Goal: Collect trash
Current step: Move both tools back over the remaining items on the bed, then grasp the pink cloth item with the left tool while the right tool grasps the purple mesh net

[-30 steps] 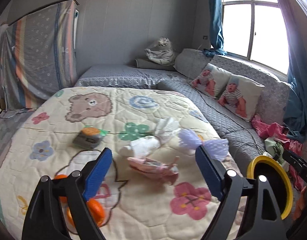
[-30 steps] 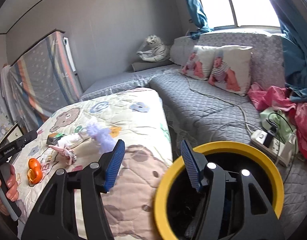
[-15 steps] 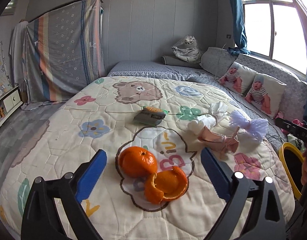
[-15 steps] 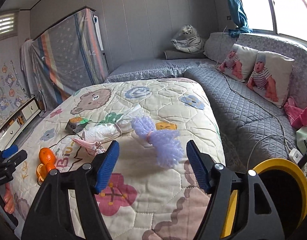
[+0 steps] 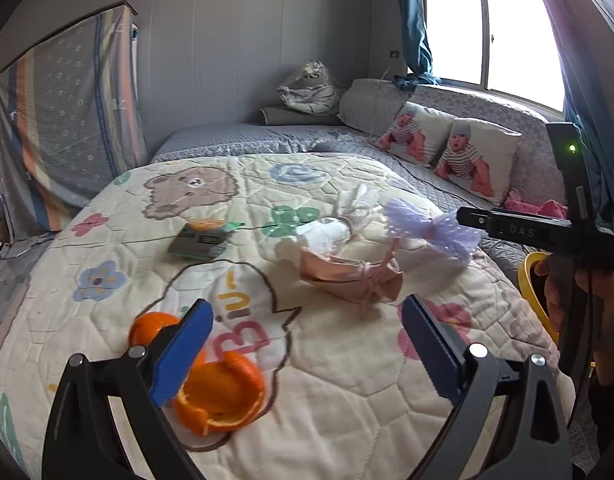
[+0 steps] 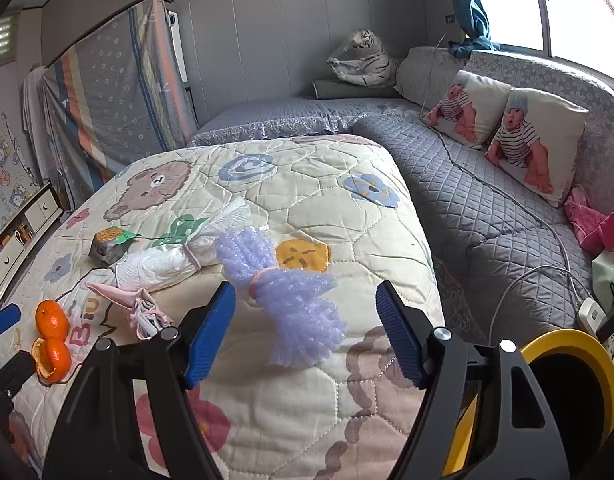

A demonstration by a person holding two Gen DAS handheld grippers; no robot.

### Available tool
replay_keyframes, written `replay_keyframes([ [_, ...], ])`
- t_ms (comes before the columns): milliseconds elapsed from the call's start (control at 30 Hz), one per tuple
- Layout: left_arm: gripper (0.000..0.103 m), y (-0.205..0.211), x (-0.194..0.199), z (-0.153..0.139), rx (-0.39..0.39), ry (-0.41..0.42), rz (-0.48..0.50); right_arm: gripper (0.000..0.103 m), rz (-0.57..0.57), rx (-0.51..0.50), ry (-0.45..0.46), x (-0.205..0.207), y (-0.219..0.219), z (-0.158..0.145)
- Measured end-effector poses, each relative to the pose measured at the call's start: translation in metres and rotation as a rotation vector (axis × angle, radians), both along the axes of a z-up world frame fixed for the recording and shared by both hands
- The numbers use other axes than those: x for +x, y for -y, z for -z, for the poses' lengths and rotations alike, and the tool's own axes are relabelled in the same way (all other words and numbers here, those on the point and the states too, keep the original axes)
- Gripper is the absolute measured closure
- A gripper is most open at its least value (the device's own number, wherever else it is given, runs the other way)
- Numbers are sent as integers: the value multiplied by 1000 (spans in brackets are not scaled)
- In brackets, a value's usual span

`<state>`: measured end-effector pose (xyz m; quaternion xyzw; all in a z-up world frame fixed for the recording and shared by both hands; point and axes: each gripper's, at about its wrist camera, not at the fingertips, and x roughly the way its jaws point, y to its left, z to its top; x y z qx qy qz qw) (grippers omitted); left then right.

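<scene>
Trash lies on a cream cartoon quilt (image 5: pixel 331 392). An orange peel (image 5: pixel 223 394) and a whole orange (image 5: pixel 147 326) sit by my left gripper's (image 5: pixel 303 344) left finger. A pink tied bag (image 5: pixel 347 274), a white tied bag (image 5: pixel 327 234), a purple foam net (image 6: pixel 283 300) and a grey packet (image 5: pixel 199 242) lie farther in. My left gripper is open and empty above the quilt. My right gripper (image 6: pixel 307 334) is open and empty, with the purple net just beyond its fingers. A yellow-rimmed bin (image 6: pixel 575 372) stands at the right.
A grey quilted sofa bed (image 6: pixel 487 216) with two baby-print pillows (image 6: pixel 539 144) runs along the right. A power strip with cables (image 6: pixel 595 312) and pink cloth (image 6: pixel 599 228) lie near the bin. A striped covered frame (image 5: pixel 63 120) leans at the back left.
My left gripper has swung right and lower, so the peel sits under its left finger. My right gripper has come closer to the purple net. Both stay open.
</scene>
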<state>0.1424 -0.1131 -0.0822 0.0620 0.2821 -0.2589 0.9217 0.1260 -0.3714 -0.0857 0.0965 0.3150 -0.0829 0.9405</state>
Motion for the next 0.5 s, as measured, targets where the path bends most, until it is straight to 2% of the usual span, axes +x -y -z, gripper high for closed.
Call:
replay_keyframes([
  [167, 11, 34, 25, 9, -5, -56, 59, 34, -15, 10, -26, 14, 9, 3],
  [300, 11, 57, 39, 12, 5, -83, 97, 35, -47, 72, -64, 26, 18, 11],
  [400, 12, 70, 49, 14, 26, -87, 119, 35, -40, 81, -77, 31, 23, 17],
  [500, 16, 78, 60, 20, 11, -141, 140, 37, -50, 129, -83, 35, 27, 20],
])
